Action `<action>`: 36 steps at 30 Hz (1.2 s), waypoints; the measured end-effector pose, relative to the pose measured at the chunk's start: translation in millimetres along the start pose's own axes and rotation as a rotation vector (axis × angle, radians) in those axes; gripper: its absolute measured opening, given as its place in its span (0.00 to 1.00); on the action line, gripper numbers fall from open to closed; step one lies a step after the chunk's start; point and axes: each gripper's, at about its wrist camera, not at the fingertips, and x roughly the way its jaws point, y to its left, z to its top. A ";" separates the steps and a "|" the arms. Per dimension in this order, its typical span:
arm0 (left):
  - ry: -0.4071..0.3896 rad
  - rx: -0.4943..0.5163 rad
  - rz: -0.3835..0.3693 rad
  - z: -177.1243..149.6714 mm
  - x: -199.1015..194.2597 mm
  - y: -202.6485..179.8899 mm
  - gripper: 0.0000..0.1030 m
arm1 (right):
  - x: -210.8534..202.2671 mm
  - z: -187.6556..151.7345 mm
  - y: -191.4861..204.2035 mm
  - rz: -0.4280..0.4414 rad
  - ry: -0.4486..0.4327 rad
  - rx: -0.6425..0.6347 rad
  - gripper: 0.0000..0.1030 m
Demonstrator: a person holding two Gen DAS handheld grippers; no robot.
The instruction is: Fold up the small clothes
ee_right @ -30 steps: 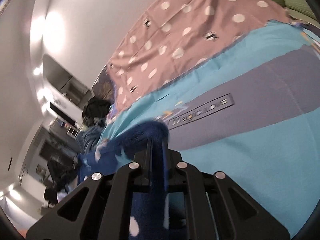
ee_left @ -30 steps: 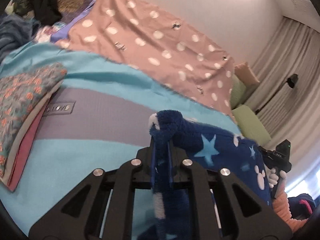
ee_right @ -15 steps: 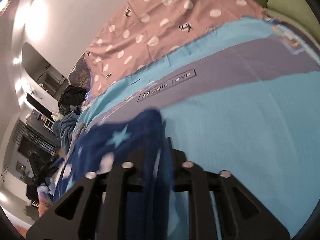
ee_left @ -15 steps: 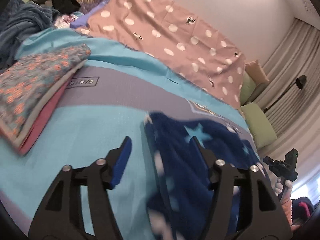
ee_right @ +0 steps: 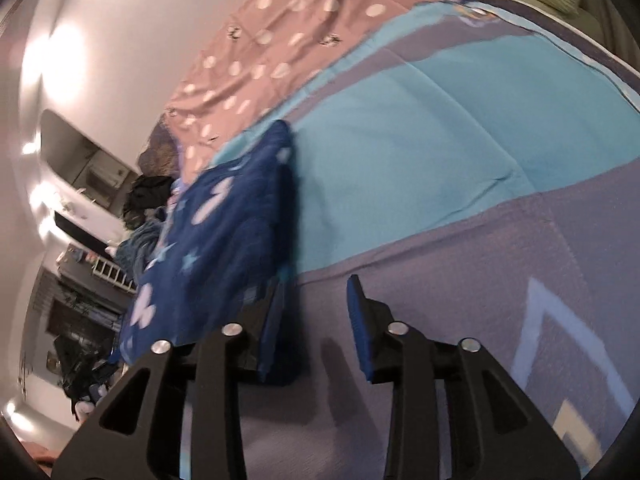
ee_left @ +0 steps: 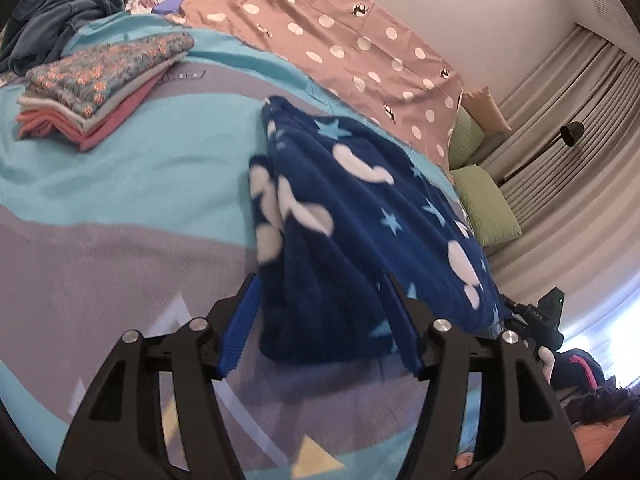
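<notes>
Fleece garment, navy with stars and white blobs, lying folded on the bed cover, centre of the left view. Nearest: left gripper spread wide, near hem between the jaws but not pinched. Right gripper likewise parted, holding nothing, cloth edge at its left finger. Probably soft, light, floppy, a bit bulky; best taken at a corner or doubled hem. Farther, upper left: stack of folded clothes. Beyond: polka-dot sheet.

Both wrist cams sit low and close over the bed, looking along their fingers from opposite ends of the same blue fleece.
</notes>
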 end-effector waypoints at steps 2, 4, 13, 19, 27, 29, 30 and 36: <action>0.018 0.004 0.000 -6.4 5.1 -2.0 0.61 | -1.3 -3.1 9.3 0.012 0.010 -0.027 0.42; 0.035 0.003 0.014 -12.5 11.8 -0.2 0.61 | -2.3 -8.7 13.9 0.019 0.019 -0.035 0.48; 0.087 -0.006 0.079 -32.1 17.7 7.9 0.24 | -9.7 -29.8 16.3 0.006 0.034 -0.011 0.50; 0.077 -0.020 0.063 -39.2 17.2 16.3 0.25 | -12.2 -34.6 10.7 0.009 0.027 0.014 0.51; -0.039 0.199 0.149 4.2 -14.6 -70.4 0.28 | -6.2 -25.9 17.3 0.061 0.024 -0.043 0.51; -0.053 0.272 0.106 17.5 -8.6 -101.5 0.46 | 2.0 -24.4 22.9 0.085 0.032 -0.068 0.51; -0.051 0.307 0.102 20.7 -1.4 -115.3 0.48 | 4.6 -23.8 24.3 0.086 0.032 -0.073 0.51; 0.226 0.328 0.207 4.0 124.3 -122.2 0.52 | 16.5 -22.7 12.8 0.088 0.004 0.005 0.14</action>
